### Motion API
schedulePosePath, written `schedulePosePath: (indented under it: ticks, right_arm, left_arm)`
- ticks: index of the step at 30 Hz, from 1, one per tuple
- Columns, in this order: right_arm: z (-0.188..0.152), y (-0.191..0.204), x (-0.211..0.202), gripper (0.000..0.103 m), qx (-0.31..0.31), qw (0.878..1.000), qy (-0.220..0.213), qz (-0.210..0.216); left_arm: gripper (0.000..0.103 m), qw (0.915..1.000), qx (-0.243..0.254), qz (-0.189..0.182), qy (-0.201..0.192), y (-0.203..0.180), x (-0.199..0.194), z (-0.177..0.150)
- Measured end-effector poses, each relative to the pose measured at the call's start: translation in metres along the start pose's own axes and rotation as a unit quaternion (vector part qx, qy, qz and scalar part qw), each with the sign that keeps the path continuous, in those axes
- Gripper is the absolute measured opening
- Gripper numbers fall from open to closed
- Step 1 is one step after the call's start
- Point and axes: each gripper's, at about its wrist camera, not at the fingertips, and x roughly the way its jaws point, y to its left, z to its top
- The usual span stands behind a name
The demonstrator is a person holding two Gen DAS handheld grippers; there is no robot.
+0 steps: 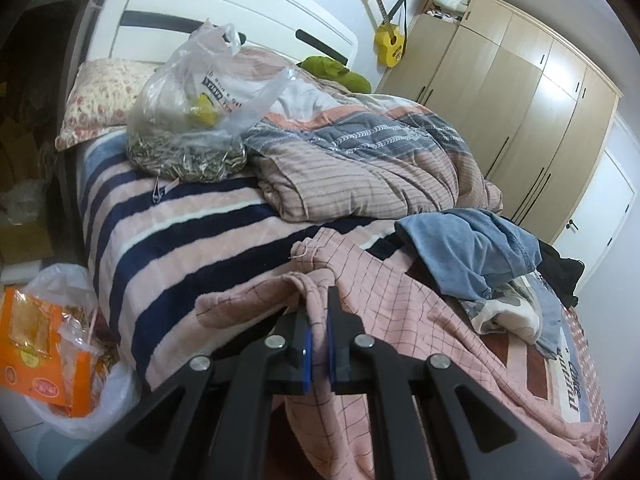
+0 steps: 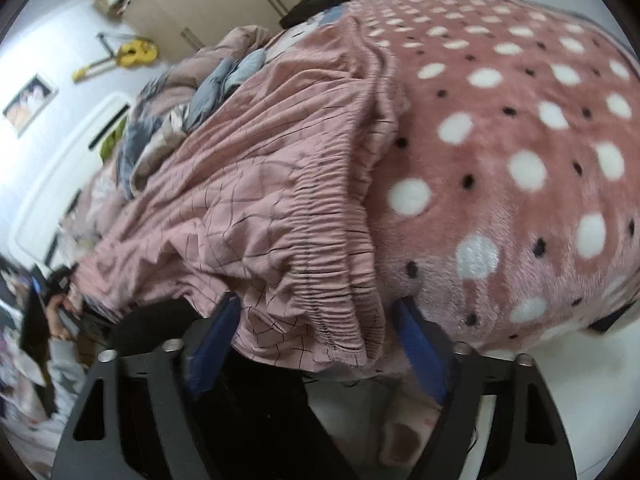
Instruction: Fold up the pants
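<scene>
While the pink checked pants (image 1: 384,300) lie spread across the bed (image 1: 180,232), each gripper is at one end of them.

The left gripper (image 1: 318,320) is clenched on a thin bunched fold at a leg hem, the soft fabric pinched between its blue pads and draping down below it. Ahead of it lie a striped fleecy blanket, a rumpled quilt (image 1: 360,160) and a clear plastic bag (image 1: 192,120) of seeds; crumpled denim (image 1: 468,248) sits ahead to its right. The right gripper (image 2: 320,324) has its jaws partly apart around the gathered, ribbed elastic waistband (image 2: 320,248), which bulges between the blue pads; whether they press it I cannot tell. To its right is a plush pink blanket (image 2: 520,140) with white dots.
</scene>
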Motion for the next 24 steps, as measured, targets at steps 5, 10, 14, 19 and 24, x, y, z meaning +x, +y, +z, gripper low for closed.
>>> schedulePosePath:
  ticks: [5, 10, 14, 19, 24]
  right_arm:
    - [0.004, -0.012, -0.014, 0.016, 0.035, 0.997, 0.021, 0.07]
    - [0.03, 0.011, -0.041, 0.016, -0.007, 0.995, -0.005, 0.095]
    - [0.058, 0.026, -0.058, 0.015, -0.033, 0.994, -0.02, 0.101]
    - [0.089, 0.048, -0.079, 0.008, -0.075, 0.993, -0.03, 0.088]
    - [0.12, 0.063, -0.081, 0.004, -0.122, 0.991, -0.025, 0.058]
  left_arm:
    - [0.003, 0.9998, 0.012, 0.002, -0.015, -0.009, -0.014, 0.011]
    - [0.003, 0.9987, 0.035, 0.007, -0.037, -0.023, -0.03, 0.028]
    - [0.002, 0.9982, 0.035, 0.006, -0.048, -0.027, -0.043, 0.046]
    - [0.002, 0.9961, 0.059, 0.022, -0.062, -0.037, -0.055, 0.061]
    - [0.002, 0.9935, 0.095, 0.03, -0.055, -0.065, -0.048, 0.078]
